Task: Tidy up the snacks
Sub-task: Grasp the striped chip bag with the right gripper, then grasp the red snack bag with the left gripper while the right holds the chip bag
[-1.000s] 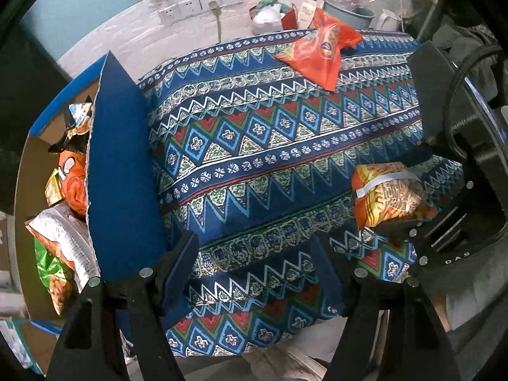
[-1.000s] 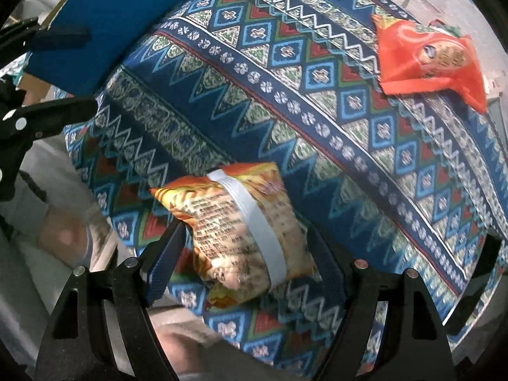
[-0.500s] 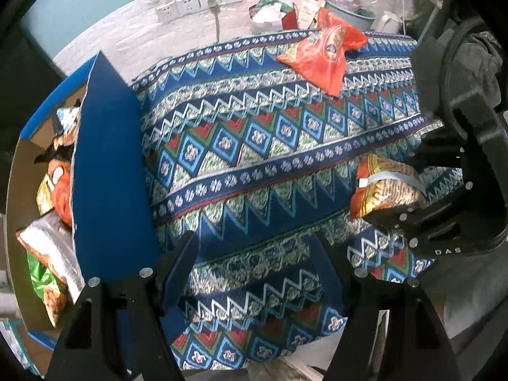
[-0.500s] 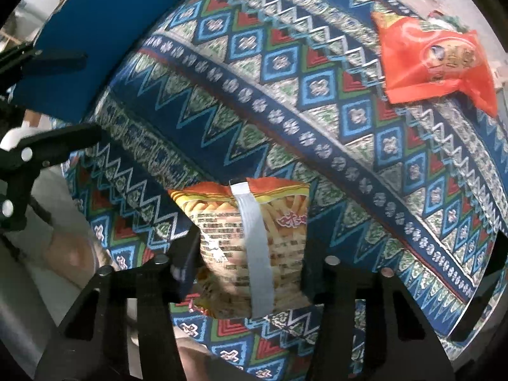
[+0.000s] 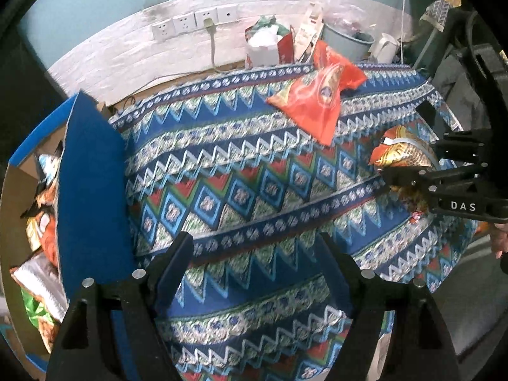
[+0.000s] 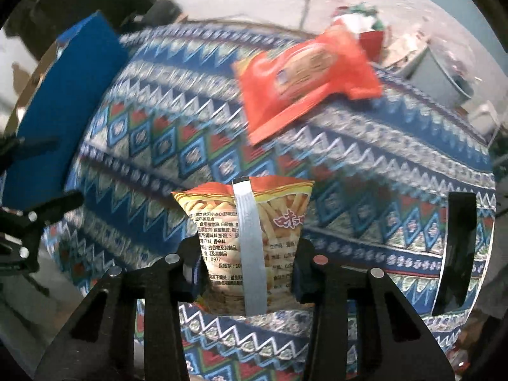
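Observation:
My right gripper (image 6: 246, 254) is shut on an orange-yellow fries snack bag (image 6: 250, 222) with a grey back seam, held upright above the patterned tablecloth (image 6: 197, 133). It also shows in the left wrist view (image 5: 400, 154), gripped at the far right. A red snack bag (image 6: 304, 73) lies flat at the back of the table; the left wrist view shows it too (image 5: 314, 101). My left gripper (image 5: 254, 263) is open and empty over the table's near edge. A blue cardboard box (image 5: 90, 190) at the left holds several snack bags (image 5: 41, 238).
A white wall with sockets (image 5: 193, 22) runs behind the table. A white-red bag (image 5: 266, 44), a grey bucket (image 5: 346, 43) and a white kettle (image 5: 385, 47) stand beyond the table's back edge. The box flap stands upright beside the table's left edge.
My right gripper closed on the fries bag and lifted it off the cloth, turning it upright. My left gripper rose and drew back a little, still open.

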The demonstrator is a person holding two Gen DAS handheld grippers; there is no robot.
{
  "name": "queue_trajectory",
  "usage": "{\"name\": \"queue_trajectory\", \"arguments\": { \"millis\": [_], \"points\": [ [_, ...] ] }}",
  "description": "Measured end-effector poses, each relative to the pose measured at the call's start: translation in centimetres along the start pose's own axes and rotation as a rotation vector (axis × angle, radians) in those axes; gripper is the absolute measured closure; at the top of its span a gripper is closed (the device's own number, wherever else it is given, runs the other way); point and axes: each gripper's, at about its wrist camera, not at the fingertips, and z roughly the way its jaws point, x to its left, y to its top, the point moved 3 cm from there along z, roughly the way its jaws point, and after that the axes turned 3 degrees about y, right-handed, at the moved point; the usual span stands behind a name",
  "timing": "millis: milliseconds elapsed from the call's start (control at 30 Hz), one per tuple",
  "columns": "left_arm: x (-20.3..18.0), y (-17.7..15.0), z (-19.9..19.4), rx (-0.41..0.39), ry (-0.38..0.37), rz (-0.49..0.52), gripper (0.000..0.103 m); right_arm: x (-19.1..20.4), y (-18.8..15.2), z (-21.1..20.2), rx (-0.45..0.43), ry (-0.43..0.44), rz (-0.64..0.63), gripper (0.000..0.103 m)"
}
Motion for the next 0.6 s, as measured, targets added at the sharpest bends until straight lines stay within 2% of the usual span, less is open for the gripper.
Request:
{"name": "queue_trajectory", "arguments": {
  "millis": [233, 467, 600],
  "points": [
    [-1.9, 2.4, 0.3, -0.034, -0.015, 0.035, 0.023, -1.1, -0.8, -1.8, -0.062, -0.039, 0.049, 0.064],
    [-4.1, 5.7, 1.2, -0.054, -0.049, 0.077, 0.023, -4.1, 0.0, -2.6, -0.128, -0.079, 0.130, 0.064],
    [-5.4, 8.2, 1.8, -0.082, -0.058, 0.115, 0.018, -5.7, 0.7, -3.1, -0.159, -0.108, 0.163, 0.064]
  ]
}}
